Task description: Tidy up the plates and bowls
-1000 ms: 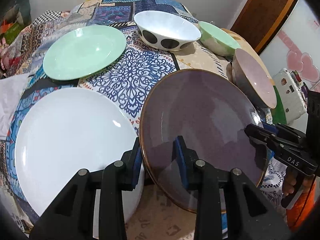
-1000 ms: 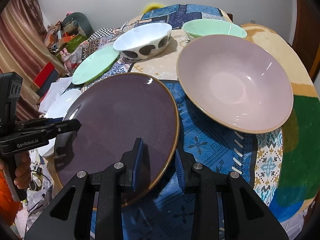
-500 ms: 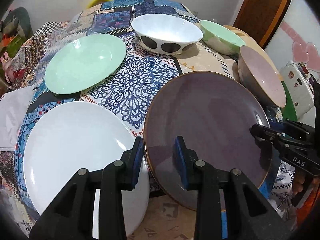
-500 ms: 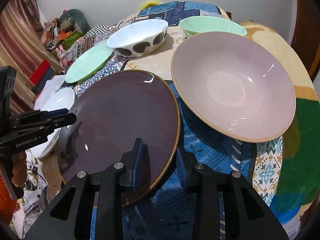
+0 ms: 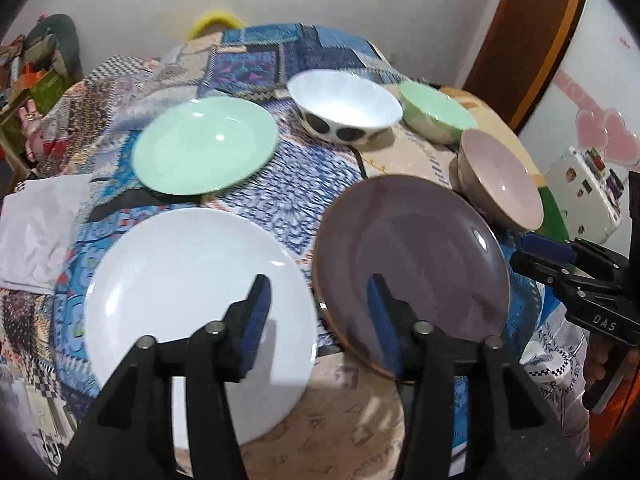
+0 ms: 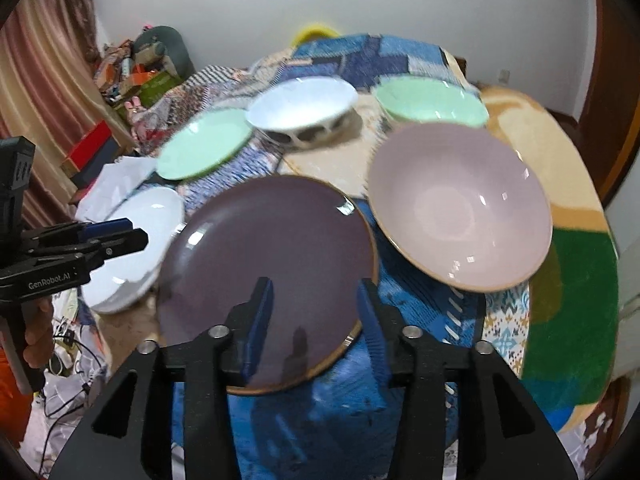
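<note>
Both claws hang released, the left gripper (image 5: 318, 312) and right gripper (image 6: 314, 312) straddling the purple plate's (image 5: 412, 264) rims, and a shallow pinch at six o'clock could tip it onto the white plate (image 5: 192, 300).

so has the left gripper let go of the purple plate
Yes. The left gripper has opened and backed off; its jaws now straddle the gap between the white plate and purple plate.

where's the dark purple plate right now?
The dark purple plate lies flat on the patterned tablecloth, between the white plate on its left and the pink bowl on its right, in front of both open grippers.
</note>
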Available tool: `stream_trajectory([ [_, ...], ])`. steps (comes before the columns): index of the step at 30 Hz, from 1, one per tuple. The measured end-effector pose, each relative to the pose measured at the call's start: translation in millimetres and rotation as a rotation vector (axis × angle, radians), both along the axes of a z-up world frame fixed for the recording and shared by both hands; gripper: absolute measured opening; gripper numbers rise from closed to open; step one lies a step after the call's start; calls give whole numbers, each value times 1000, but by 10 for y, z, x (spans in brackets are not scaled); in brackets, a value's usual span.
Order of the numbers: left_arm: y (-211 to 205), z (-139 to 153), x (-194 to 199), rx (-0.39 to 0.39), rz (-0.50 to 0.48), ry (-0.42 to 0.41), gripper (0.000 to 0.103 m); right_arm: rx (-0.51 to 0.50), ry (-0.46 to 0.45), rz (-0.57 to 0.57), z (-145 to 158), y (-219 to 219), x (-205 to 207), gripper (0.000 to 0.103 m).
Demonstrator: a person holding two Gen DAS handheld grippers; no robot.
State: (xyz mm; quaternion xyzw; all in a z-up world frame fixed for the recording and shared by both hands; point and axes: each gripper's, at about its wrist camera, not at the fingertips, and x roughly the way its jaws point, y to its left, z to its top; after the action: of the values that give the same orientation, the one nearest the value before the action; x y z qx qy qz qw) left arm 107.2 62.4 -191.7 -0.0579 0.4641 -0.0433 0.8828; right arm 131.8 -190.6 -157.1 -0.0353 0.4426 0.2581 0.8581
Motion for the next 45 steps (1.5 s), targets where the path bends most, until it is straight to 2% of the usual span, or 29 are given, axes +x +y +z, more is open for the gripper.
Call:
stream_trajectory([
  [3,144,94,-116,-4,31,-22,63,11,-23,37,89,150,-33,45],
  [4,203,119,-148,-5,46,-23,67,15,-27,46,102,196,-41,48],
  [7,417,175,-253,-10,92,-39,72,23,-43,84,130,376,-51,53],
  [11,704,173,-372,4,159,-41,79,10,-44,144,108,669,-33,54],
  [19,1243,-28,-561,-19,264,1,80,-22,-7,230,-73,1172,35,54],
  [27,1557,-306,-618,-39,310,59,79,-25,55,261,-276,1538,212,54],
  [30,1615,-383,-621,-39,310,66,75,-44,67,273,-342,1651,272,51],
  [32,1649,-427,-614,-54,301,75,68,-65,77,286,-391,1734,301,40],
  [35,1679,-463,-600,-77,294,83,59,-94,95,299,-466,1834,351,34],
  [37,1685,-483,-596,-82,282,89,46,-106,106,295,-500,1864,379,29],
  [40,1697,-525,-592,-108,269,103,36,-134,112,287,-548,1897,424,26],
  [45,1698,-563,-604,-146,257,110,27,-164,133,288,-620,1929,466,24],
])
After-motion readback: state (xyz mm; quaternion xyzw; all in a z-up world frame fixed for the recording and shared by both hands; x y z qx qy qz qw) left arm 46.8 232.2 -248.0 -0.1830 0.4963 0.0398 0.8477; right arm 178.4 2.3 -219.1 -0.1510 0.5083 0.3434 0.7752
